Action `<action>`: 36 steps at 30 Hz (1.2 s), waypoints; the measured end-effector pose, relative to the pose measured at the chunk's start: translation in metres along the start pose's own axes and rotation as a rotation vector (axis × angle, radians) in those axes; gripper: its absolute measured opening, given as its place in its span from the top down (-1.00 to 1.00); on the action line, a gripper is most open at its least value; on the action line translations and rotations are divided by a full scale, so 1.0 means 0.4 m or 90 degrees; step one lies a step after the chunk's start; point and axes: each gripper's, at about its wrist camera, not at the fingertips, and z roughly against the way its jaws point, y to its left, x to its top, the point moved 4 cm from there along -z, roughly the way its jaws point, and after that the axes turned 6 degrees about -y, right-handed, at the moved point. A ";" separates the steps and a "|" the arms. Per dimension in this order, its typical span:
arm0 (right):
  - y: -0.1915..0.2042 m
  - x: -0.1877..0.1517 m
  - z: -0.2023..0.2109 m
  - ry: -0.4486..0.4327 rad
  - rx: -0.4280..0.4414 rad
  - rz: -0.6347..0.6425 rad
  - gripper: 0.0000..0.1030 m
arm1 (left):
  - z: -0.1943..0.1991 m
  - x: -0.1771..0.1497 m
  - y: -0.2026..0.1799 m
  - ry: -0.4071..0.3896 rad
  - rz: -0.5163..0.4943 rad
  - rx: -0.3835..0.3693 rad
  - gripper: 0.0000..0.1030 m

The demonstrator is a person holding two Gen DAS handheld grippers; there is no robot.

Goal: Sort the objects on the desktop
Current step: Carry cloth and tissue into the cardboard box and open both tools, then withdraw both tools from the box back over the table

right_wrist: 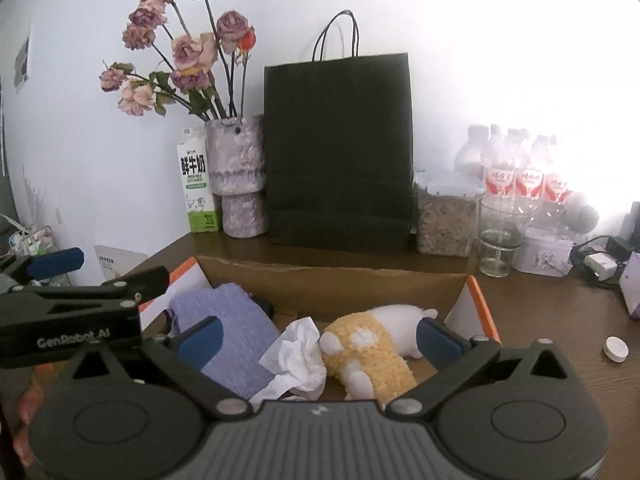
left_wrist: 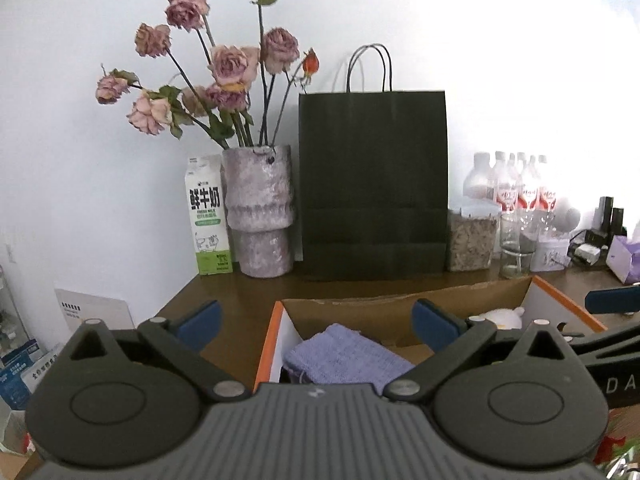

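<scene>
An open cardboard box (right_wrist: 332, 284) with orange edges stands on the brown desk. Inside lie a folded purple cloth (right_wrist: 236, 328), a crumpled white tissue (right_wrist: 300, 356) and a yellow-and-white plush toy (right_wrist: 368, 348). My right gripper (right_wrist: 320, 336) hangs open above the box, over the tissue and plush, with nothing between its blue pads. My left gripper (left_wrist: 316, 320) is open too, above the purple cloth (left_wrist: 344, 356) at the left end of the box (left_wrist: 340, 302), holding nothing. The plush (left_wrist: 504, 316) peeks out behind its right finger.
Along the wall stand a milk carton (left_wrist: 210, 216), a vase of dried roses (left_wrist: 260, 212), a black paper bag (left_wrist: 374, 184), a grain jar (right_wrist: 444, 220), a glass (right_wrist: 498, 240) and several bottles (right_wrist: 520, 172). A small white cap (right_wrist: 615, 349) and charger cables (right_wrist: 596, 260) lie at right.
</scene>
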 end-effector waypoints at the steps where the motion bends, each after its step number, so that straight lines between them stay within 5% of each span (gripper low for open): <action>1: 0.001 0.001 0.008 -0.001 0.000 0.001 -1.00 | 0.007 0.003 0.001 -0.002 0.002 0.001 -1.00; 20: 0.057 0.009 0.184 -0.035 0.011 0.015 -1.00 | 0.173 0.019 0.050 -0.004 0.037 0.012 -1.00; 36: 0.079 -0.069 0.317 -0.027 0.013 0.027 -1.00 | 0.295 -0.030 0.075 0.012 0.047 0.015 -1.00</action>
